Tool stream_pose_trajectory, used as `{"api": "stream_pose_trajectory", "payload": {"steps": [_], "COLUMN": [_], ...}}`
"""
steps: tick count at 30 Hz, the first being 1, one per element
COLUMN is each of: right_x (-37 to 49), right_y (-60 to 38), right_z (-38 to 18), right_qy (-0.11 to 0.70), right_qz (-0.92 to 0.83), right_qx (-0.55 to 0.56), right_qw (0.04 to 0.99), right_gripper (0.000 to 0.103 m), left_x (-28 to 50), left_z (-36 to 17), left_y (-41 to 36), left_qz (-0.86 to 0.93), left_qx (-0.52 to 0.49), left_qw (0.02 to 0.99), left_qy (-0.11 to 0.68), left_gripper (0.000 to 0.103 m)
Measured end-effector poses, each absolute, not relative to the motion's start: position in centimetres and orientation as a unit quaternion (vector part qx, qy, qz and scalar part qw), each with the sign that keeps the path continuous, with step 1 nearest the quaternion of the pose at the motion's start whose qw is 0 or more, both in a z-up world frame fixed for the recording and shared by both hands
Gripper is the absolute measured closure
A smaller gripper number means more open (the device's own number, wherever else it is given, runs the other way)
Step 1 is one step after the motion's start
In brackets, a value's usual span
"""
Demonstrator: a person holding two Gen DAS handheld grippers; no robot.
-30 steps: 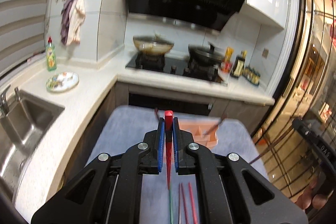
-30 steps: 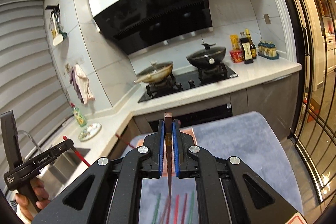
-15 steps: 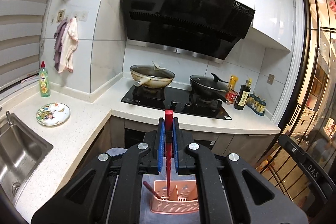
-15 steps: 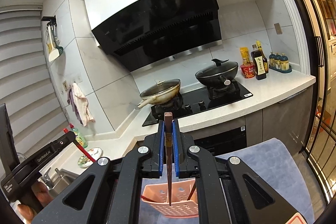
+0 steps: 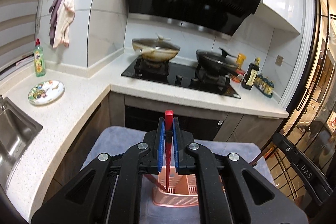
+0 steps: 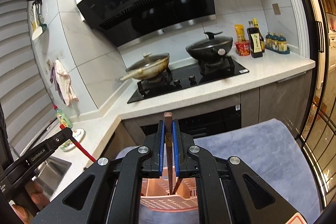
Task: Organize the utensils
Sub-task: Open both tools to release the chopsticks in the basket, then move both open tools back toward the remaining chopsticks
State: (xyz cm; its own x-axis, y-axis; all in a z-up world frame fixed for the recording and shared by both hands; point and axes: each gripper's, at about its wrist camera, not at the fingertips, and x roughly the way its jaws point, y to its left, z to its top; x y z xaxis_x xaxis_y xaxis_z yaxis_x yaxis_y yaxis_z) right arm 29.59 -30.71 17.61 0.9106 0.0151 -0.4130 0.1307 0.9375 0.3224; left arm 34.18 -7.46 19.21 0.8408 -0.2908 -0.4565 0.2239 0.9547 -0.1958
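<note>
My left gripper [image 5: 167, 135] pinches one red chopstick [image 5: 168, 152], my right gripper [image 6: 168, 135] one brown chopstick [image 6: 169, 150]; both tips hang over the pink basket [image 6: 168, 203] on the grey-clothed tabletop [image 6: 262, 152]. Two lidded woks [image 6: 151, 68] sit behind.

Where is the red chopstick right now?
The red chopstick is clamped in the left gripper, tip down over the pink utensil basket on the grey towel.
</note>
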Motion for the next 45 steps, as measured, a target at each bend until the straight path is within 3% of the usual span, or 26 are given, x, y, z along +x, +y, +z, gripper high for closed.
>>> {"api": "stream_pose_trajectory", "payload": {"steps": [3, 11, 17, 26, 30, 45], "right_x": [29.7, 27.5, 23.8, 17.6, 15.0, 7.6], "right_y": [-30.6, -30.9, -30.7, -28.2, -27.3, -25.2], "right_z": [16.9, 18.2, 19.0, 17.5, 16.2, 10.3], "right_qy": [0.220, 0.206, 0.200, 0.222, 0.238, 0.297], "right_qz": [-0.026, -0.023, -0.010, 0.002, -0.005, -0.009], "right_qx": [0.173, 0.180, 0.180, 0.149, 0.139, 0.119], "right_qw": [0.960, 0.962, 0.963, 0.964, 0.961, 0.947], "right_gripper": [0.095, 0.089, 0.082, 0.082, 0.074, 0.074], "left_x": [34.3, 33.3, 30.2, 24.5, 22.1, 15.2], "left_z": [18.2, 18.2, 19.1, 18.9, 18.2, 12.5], "left_y": [-7.3, -6.6, -5.9, -5.1, -4.6, -4.3], "left_qz": [-0.134, -0.123, -0.124, -0.105, -0.099, -0.082], "left_qx": [-0.069, -0.078, -0.065, -0.018, -0.008, 0.036], "left_qw": [0.953, 0.952, 0.956, 0.960, 0.959, 0.943], "left_qy": [0.262, 0.268, 0.257, 0.260, 0.267, 0.321], "left_gripper": [0.094, 0.069, 0.061, 0.060, 0.060, 0.060]}}
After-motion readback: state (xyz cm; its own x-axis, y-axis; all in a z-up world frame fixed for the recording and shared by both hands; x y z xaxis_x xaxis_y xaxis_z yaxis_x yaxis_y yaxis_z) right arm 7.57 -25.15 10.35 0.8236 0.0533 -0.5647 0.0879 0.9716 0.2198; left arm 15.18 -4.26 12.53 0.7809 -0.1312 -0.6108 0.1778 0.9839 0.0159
